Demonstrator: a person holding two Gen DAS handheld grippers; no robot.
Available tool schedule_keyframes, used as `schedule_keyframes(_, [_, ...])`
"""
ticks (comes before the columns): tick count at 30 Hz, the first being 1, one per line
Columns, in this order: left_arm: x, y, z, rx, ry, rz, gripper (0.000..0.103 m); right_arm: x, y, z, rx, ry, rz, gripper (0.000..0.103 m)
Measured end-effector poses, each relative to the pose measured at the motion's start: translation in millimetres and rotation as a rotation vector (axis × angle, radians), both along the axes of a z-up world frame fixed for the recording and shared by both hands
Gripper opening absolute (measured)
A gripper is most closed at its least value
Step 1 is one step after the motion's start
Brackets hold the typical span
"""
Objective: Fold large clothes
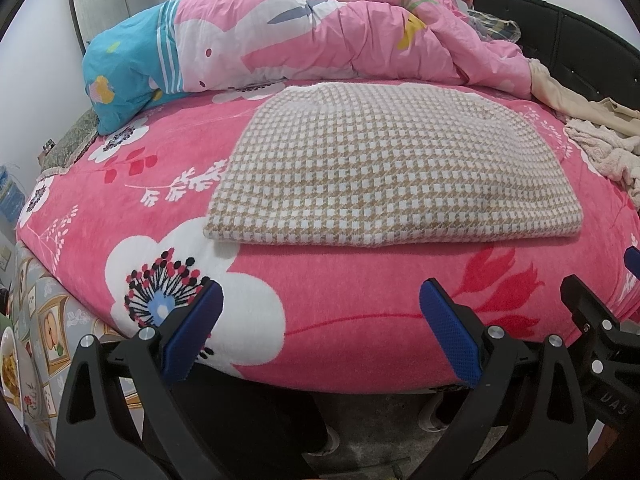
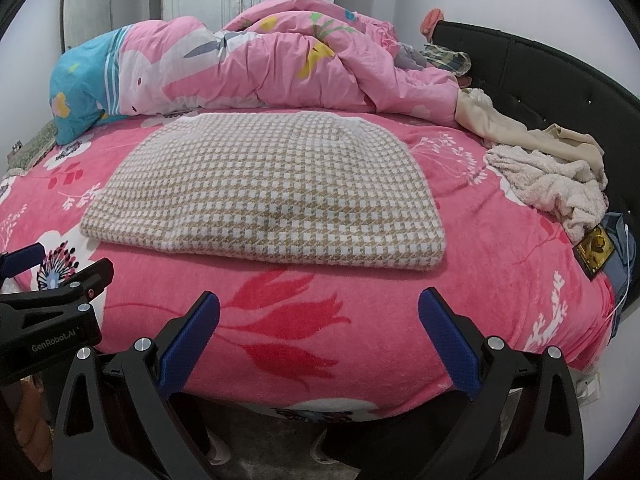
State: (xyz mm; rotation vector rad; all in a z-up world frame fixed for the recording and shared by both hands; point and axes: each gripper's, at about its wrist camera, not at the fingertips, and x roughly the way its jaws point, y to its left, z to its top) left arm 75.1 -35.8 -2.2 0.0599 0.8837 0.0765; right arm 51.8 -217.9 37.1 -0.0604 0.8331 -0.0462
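Note:
A tan and white houndstooth garment (image 1: pixel 384 168) (image 2: pixel 272 196) lies folded into a flat rectangle in the middle of the pink flowered bed cover (image 1: pixel 328 292) (image 2: pixel 312 312). My left gripper (image 1: pixel 320 300) hovers open at the bed's near edge, short of the garment's front fold, nothing between its blue pads. My right gripper (image 2: pixel 320 308) is likewise open and empty at the near edge, below the garment's right half. Each gripper shows in the other's view: the right one (image 1: pixel 600 312) at the far right, the left one (image 2: pixel 60 280) at the far left.
A bunched pink quilt with a blue end (image 1: pixel 304 36) (image 2: pixel 248 64) fills the back of the bed. Beige and cream clothes (image 2: pixel 548 172) (image 1: pixel 600 140) are piled at the right by the black headboard (image 2: pixel 552 80). A dark card (image 2: pixel 594 249) lies near them.

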Motion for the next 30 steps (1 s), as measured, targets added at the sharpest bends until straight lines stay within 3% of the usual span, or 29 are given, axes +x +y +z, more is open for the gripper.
schedule_keyframes(30, [0.0,1.8,0.7,0.000,-0.001,0.001,0.095,1.6,1.6,1.6,-0.012,-0.001,0.015,0.097])
